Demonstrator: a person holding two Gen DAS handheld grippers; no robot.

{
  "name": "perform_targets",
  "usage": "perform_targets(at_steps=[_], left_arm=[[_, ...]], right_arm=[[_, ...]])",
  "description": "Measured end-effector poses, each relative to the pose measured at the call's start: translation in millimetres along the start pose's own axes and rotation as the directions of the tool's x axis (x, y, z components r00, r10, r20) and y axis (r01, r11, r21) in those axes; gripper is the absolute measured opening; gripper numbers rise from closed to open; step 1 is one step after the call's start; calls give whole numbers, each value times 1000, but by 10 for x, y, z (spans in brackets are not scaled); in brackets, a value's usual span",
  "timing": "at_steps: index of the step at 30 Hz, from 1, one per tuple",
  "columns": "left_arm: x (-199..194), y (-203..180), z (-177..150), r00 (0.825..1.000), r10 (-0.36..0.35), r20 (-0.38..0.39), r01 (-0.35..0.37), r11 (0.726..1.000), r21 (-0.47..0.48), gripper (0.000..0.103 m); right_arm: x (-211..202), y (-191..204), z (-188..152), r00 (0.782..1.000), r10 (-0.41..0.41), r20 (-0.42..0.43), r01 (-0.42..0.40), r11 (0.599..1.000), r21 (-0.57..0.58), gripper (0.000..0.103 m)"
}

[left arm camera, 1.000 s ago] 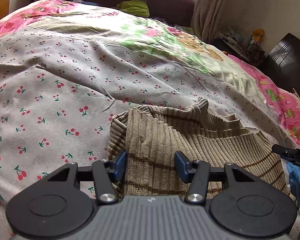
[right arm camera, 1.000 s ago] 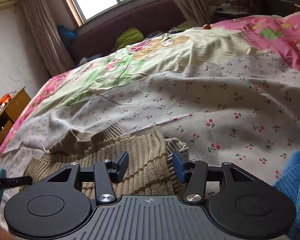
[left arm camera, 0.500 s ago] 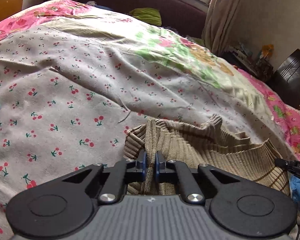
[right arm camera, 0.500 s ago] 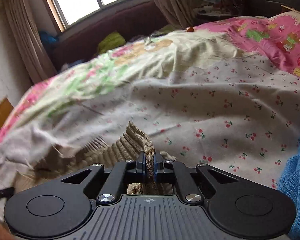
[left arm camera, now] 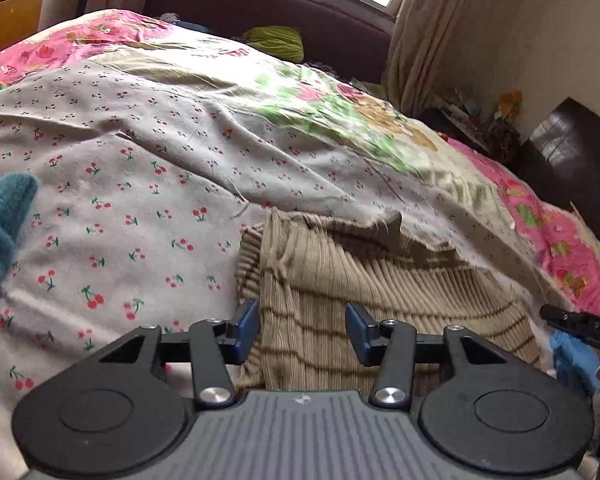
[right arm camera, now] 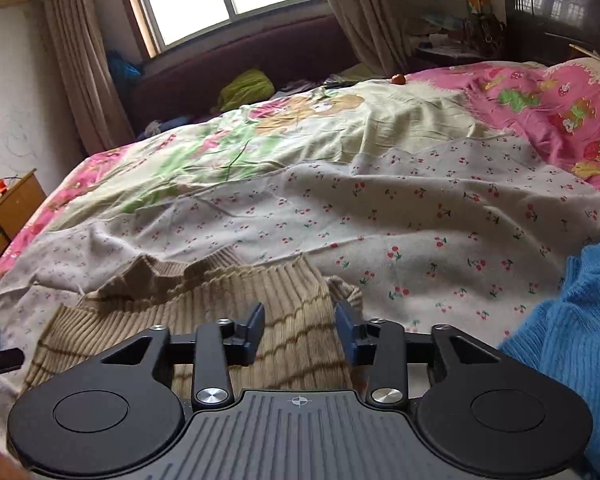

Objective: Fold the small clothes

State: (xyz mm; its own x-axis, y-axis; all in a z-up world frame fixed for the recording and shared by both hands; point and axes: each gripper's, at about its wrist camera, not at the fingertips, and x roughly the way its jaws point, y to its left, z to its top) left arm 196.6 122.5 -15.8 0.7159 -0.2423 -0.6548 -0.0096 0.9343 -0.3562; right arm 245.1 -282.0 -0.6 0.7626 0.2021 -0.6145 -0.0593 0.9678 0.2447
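A beige ribbed knit sweater with brown stripes (left arm camera: 340,276) lies folded on the cherry-print bedsheet (left arm camera: 120,184). My left gripper (left arm camera: 303,330) is open over its left edge, holding nothing. The sweater also shows in the right wrist view (right arm camera: 220,300). My right gripper (right arm camera: 300,330) is open over its right edge, holding nothing. The tip of the right gripper (left arm camera: 572,322) shows at the right of the left wrist view.
A teal garment (left arm camera: 0,220) lies at the left. A blue knit garment (right arm camera: 572,340) lies at the right. A pink and floral quilt (right arm camera: 540,112) covers the far bed. A wooden nightstand (right arm camera: 8,212) stands left; a dark cabinet (left arm camera: 572,148) right.
Both grippers were shut on pinched folds of the sweater half a second ago. Both have opened and let go, and the sweater lies flatter on the bed.
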Motion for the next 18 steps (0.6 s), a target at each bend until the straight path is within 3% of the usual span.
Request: perform_targets(at_steps=[2, 3, 4, 5, 7, 11, 13, 15, 18], left_arm=[[61, -19, -136, 999, 44, -23, -44, 999, 24, 65], [117, -11, -191, 997, 63, -46, -62, 998, 26, 59], [173, 5, -237, 994, 91, -65, -90, 996, 26, 48], [201, 37, -255, 991, 109, -74, -109, 994, 12, 37], [192, 149, -251, 993, 101, -67, -104, 994, -39, 35], [185, 172, -234, 990, 125, -66, -127, 992, -27, 34], [194, 133, -245, 989, 131, -70, -133, 991, -26, 35], [148, 133, -240, 991, 119, -66, -123, 991, -60, 36], [-19, 144, -246, 993, 112, -43, -116, 988, -104, 38]], right_arm=[[-110, -31, -172, 999, 12, -31, -12, 1000, -2, 49], [-120, -44, -261, 998, 10, -57, -10, 1000, -10, 43], [-92, -35, -351, 996, -18, -92, 14, 999, -40, 29], [-46, -46, -413, 991, -64, -122, 57, 997, -54, 4], [22, -163, -449, 987, -66, -149, 66, 998, -4, 4], [85, -334, -436, 985, -63, -162, 76, 994, 73, 4], [91, -350, -470, 984, -44, -170, 61, 993, 99, 9], [35, -333, -458, 986, -45, -158, 62, 992, 108, 15], [-169, -242, -426, 994, -55, -89, 63, 994, 90, 16]])
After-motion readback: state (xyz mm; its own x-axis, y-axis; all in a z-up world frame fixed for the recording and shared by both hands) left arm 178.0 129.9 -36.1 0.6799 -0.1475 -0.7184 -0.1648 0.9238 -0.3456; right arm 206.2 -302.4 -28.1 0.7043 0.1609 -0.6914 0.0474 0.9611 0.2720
